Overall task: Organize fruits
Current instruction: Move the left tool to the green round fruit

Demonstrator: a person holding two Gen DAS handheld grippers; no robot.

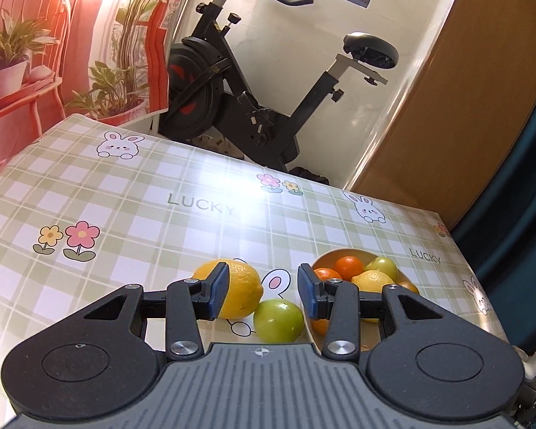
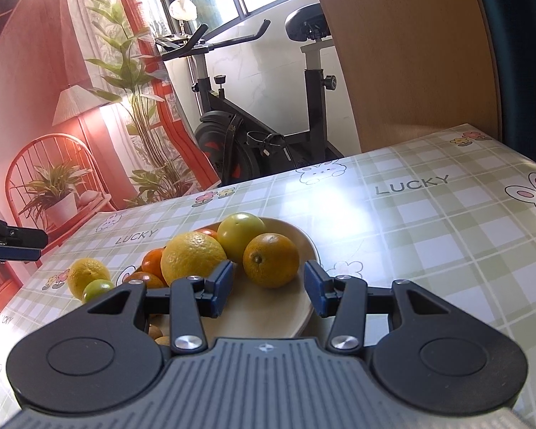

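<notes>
A beige plate [image 2: 268,318] holds several fruits: a lemon [image 2: 193,255], a yellow-green fruit [image 2: 240,234] and an orange [image 2: 271,259]. The plate also shows in the left wrist view [image 1: 327,258]. A loose lemon [image 1: 241,291] and a green fruit [image 1: 278,320] lie on the table left of the plate; both show in the right wrist view, lemon [image 2: 87,275], green fruit [image 2: 96,287]. My left gripper [image 1: 263,291] is open and empty, above these two fruits. My right gripper [image 2: 268,287] is open and empty, over the plate's near side by the orange.
The table has a green checked cloth [image 1: 125,207] with rabbits and flowers. An exercise bike [image 1: 239,100] stands behind the far edge, a wooden panel [image 1: 446,107] at the right. The left gripper's fingers [image 2: 14,246] show at the left edge of the right wrist view.
</notes>
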